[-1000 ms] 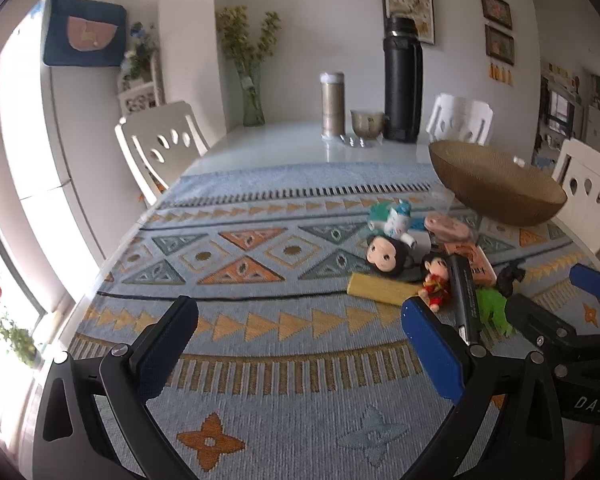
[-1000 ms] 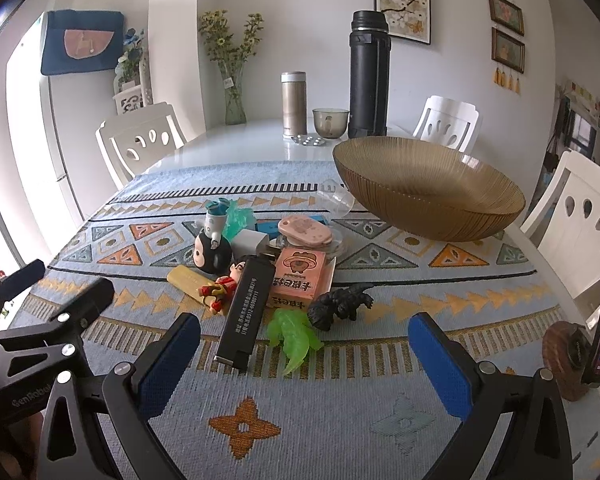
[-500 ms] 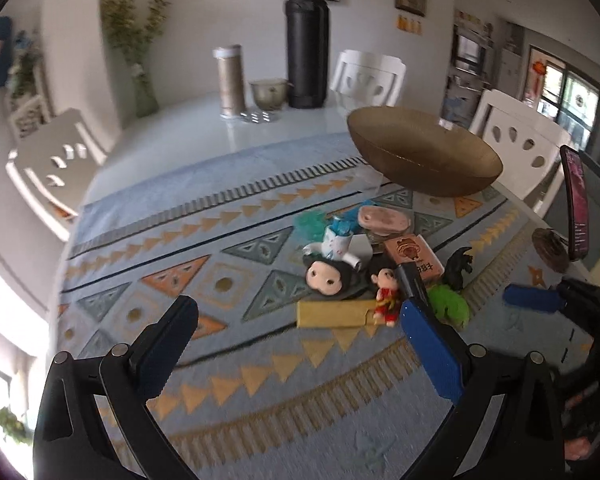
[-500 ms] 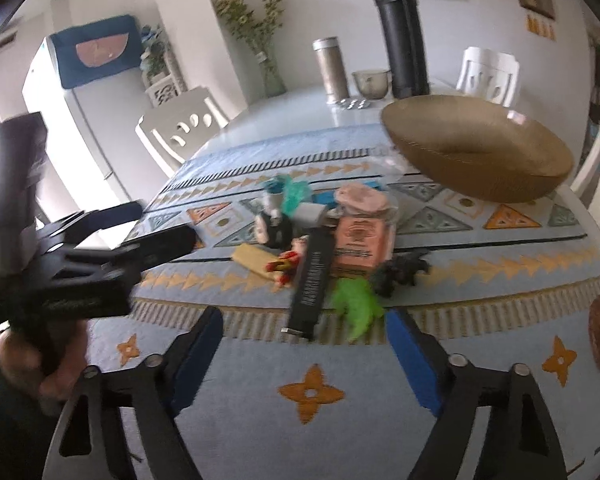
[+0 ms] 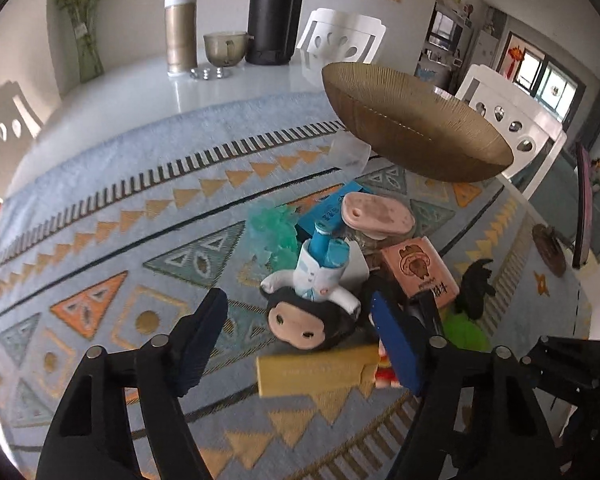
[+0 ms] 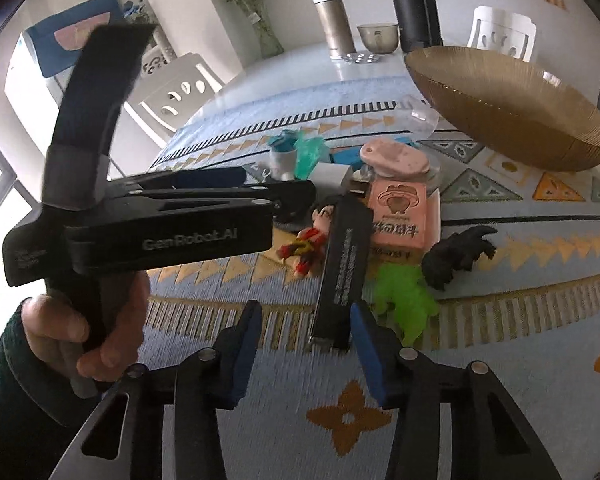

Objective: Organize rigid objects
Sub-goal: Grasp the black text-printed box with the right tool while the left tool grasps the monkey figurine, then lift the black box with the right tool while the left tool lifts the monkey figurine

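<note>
The right tongs (image 6: 304, 344) were seen closing, nothing yet pinched: the near end of the long black bar (image 6: 342, 272) lay just ahead of the gap and toward the right-hand pad, apparently not touched. The bar's long axis ran almost straight away from these tongs, tilted slightly to the right at its far end, so the pads would be brought onto its two long sides (a grip across the narrow width, it was judged). Beyond its far end the pink box (image 6: 398, 216) was set, with the green toy (image 6: 404, 300) and the black dinosaur (image 6: 454, 254) to the right of the bar.

The left tongs (image 5: 296, 340) were likewise closing and empty, the black-haired doll (image 5: 304, 320) lying between the spread pads, with the yellow block (image 5: 312, 372) crosswise just under them. The right hand was judged nearer the bar. The bronze bowl (image 5: 416, 128) stood well beyond the heap on the table (image 5: 188, 184), up and to the right.
</note>
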